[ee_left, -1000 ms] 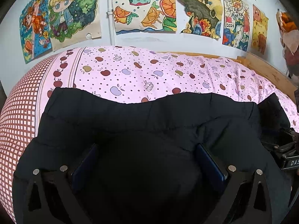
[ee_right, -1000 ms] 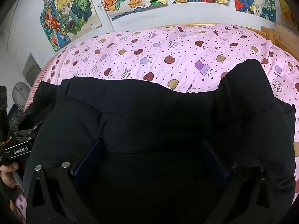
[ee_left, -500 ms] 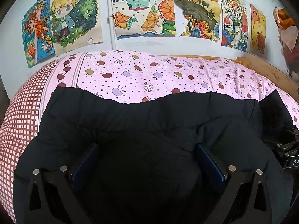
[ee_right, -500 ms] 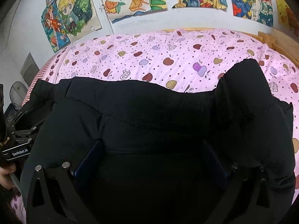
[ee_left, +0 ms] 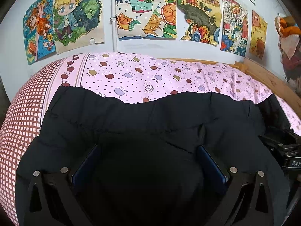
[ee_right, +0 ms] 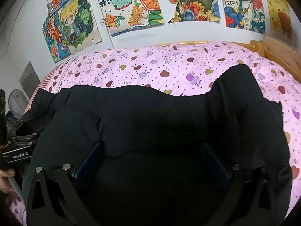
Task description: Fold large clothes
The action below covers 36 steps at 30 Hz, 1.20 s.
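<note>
A large black padded garment lies across the pink apple-print bed; it also fills the right wrist view, with one part sticking up at the right. My left gripper stands wide open with black fabric bulging between its fingers. My right gripper is also wide open over the fabric. Each gripper shows at the edge of the other's view: the right one and the left one.
A wall with colourful drawings stands behind the bed. A wooden bed frame runs along the right side. A red-checked sheet border is at the left. A fan stands on the floor at far left.
Both views have tilted up slightly, showing more of the wall. The garment and the open fingers keep the same places.
</note>
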{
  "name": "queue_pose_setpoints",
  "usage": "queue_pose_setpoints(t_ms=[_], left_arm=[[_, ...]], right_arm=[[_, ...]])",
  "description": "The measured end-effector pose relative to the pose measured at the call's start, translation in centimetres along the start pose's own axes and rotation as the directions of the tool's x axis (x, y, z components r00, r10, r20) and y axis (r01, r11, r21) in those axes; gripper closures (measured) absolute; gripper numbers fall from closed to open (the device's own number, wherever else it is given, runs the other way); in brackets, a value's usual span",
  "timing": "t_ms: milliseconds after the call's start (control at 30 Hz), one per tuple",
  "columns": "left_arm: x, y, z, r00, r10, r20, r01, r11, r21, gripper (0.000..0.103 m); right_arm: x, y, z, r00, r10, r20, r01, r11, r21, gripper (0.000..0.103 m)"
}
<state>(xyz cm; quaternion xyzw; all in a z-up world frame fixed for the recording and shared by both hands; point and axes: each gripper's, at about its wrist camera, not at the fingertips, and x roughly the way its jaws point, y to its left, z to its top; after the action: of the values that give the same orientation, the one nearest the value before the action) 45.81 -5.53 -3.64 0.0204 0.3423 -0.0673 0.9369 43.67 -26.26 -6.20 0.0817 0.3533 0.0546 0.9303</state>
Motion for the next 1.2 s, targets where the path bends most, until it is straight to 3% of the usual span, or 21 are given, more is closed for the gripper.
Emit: queue_pose_setpoints(t_ms=[167,533,700,1033,1200], left_arm=[[-1.3,1.0,0.4,1.000,-0.027,0.001,0.027,0.999,-0.043,0.000],[-3.9,3.7,1.3,0.998,0.025,0.058,-0.020,0.997,-0.080,0.000],[-4.9,5.5,1.5,0.996,0.049,0.070,-0.043,0.995,-0.086,0.000],[-5.8,9.8,0.9,0.989,0.148,0.006,-0.146,0.983,-0.108,0.000],[-5.6,11.3,0.1,0.986,0.166,-0.035,-0.168,0.981,-0.092,0.000]], right_arm=[[-1.8,0.0,0.4,0.998,-0.050,0.027,0.051,0.998,-0.022,0.001],[-4.9,-3.3,1.8,0.990,-0.114,0.081,0.113,0.993,0.017,0.001],[-6.2,-5.7,2.3,0.990,-0.109,0.086,0.105,0.993,0.053,0.001],[-7.4,-11.1,1.7,0.990,-0.112,0.081,0.099,0.983,0.155,0.001],[-6.7,-12.1,1.2,0.996,-0.061,0.058,0.051,0.986,0.160,0.001]])
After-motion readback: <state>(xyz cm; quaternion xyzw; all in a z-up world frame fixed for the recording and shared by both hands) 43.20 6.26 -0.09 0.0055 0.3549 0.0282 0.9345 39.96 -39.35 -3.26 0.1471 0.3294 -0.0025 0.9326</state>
